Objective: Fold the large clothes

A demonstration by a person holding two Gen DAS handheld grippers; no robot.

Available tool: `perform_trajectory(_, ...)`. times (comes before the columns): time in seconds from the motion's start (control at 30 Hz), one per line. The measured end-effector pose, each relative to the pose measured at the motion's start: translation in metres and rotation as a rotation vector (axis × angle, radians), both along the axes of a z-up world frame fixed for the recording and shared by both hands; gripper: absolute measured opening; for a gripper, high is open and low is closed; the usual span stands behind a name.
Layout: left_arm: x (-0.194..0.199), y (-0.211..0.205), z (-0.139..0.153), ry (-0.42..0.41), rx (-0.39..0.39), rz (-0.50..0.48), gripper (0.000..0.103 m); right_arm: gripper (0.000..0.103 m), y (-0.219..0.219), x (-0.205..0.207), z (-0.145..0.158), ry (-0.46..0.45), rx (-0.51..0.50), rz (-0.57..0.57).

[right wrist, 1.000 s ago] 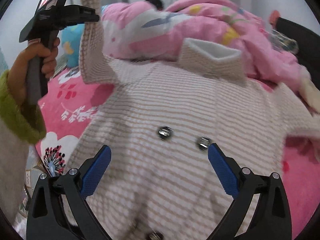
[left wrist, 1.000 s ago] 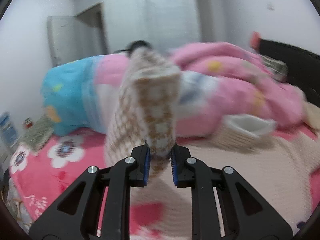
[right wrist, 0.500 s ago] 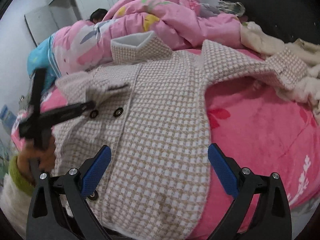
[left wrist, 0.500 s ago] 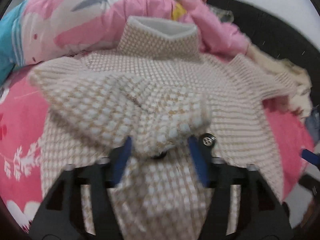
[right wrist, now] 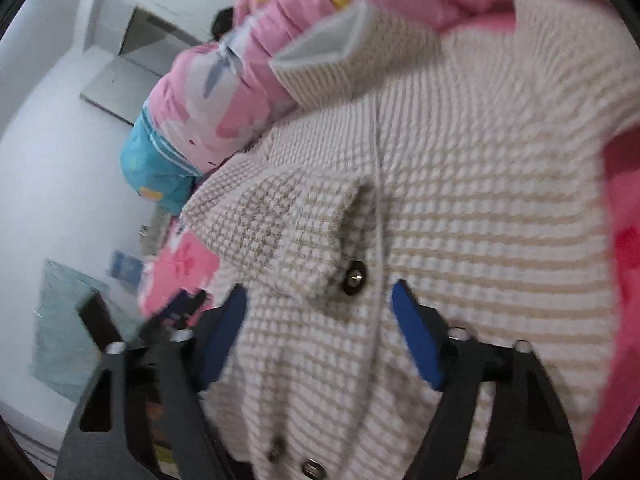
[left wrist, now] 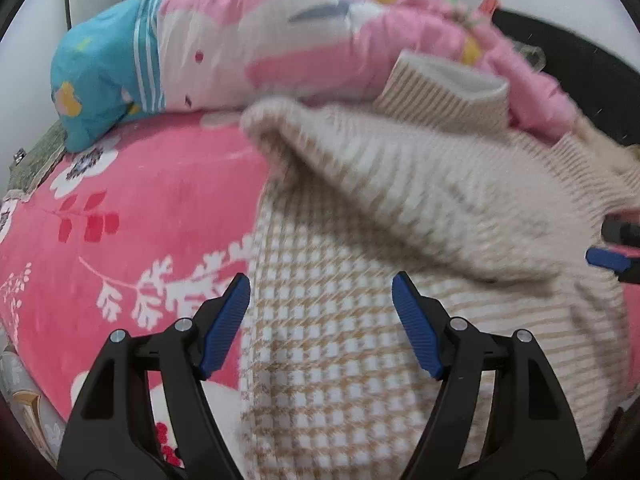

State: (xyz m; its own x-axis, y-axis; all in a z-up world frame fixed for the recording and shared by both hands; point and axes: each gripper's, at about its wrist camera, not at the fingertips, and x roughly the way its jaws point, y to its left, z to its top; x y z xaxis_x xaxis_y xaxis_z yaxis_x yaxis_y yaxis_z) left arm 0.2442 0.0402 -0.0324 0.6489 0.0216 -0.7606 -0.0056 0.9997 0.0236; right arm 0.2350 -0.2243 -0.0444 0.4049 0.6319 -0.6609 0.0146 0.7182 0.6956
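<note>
A beige-and-white checked coat (left wrist: 332, 344) lies spread on a pink floral bed (left wrist: 120, 208), its white-lined collar (left wrist: 448, 80) toward the bedding. Its left sleeve (left wrist: 400, 184) lies folded across the front. My left gripper (left wrist: 320, 320) is open and empty just above the coat's lower left edge. In the right wrist view the coat (right wrist: 480, 200) fills the frame, with a dark button (right wrist: 354, 278) beside the folded sleeve (right wrist: 272, 220). My right gripper (right wrist: 318, 328) is open and empty over the coat front; one blue pad also shows in the left wrist view (left wrist: 604, 260).
A rolled pink, white and blue quilt (left wrist: 240, 48) lies along the far side of the bed. A dark headboard (left wrist: 568, 52) stands at the right. White wall and a grey door (right wrist: 132, 68) are beyond the bed's left edge.
My left gripper let go of the sleeve, which now lies folded across the coat, and drew back to the coat's lower left edge. My right gripper moved in close over the buttons.
</note>
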Motion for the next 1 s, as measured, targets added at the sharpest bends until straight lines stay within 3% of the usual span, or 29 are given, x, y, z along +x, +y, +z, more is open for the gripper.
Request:
perform_trajectory(0.13,0.018,-0.004,-0.025,0.045,0.033,0.005,0.068,0.056,0.017,0.015,-0.013,0.041,0.051,0.019)
perform_trajectory(0.3,0.020,0.000,-0.044,0.063,0.033,-0.003,0.069,0.049,0.033,0.036,-0.015,0.044,-0.079,0.004)
perform_trajectory(0.43,0.019,0.003,-0.047,0.058,0.024,-0.009,0.069,0.044,0.037,0.055,-0.028,0.074,-0.122,0.002)
perform_trajectory(0.53,0.018,0.004,-0.049,0.055,0.018,-0.011,0.070,0.032,0.041,0.060,-0.030,0.066,-0.165,0.020)
perform_trajectory(0.6,0.019,0.004,-0.049,0.052,0.019,-0.012,0.070,0.011,0.051,0.064,-0.019,0.031,-0.196,0.049)
perform_trajectory(0.73,0.019,0.005,-0.049,0.045,0.016,-0.015,0.070,0.009,0.060,0.070,0.029,-0.105,-0.283,0.048)
perform_trajectory(0.87,0.019,0.005,-0.049,0.045,0.014,-0.016,0.070,0.009,0.037,0.075,0.095,-0.264,-0.332,-0.044)
perform_trajectory(1.0,0.018,0.005,-0.049,0.043,0.012,-0.017,0.070,0.009,-0.008,0.074,0.113,-0.292,-0.380,-0.143)
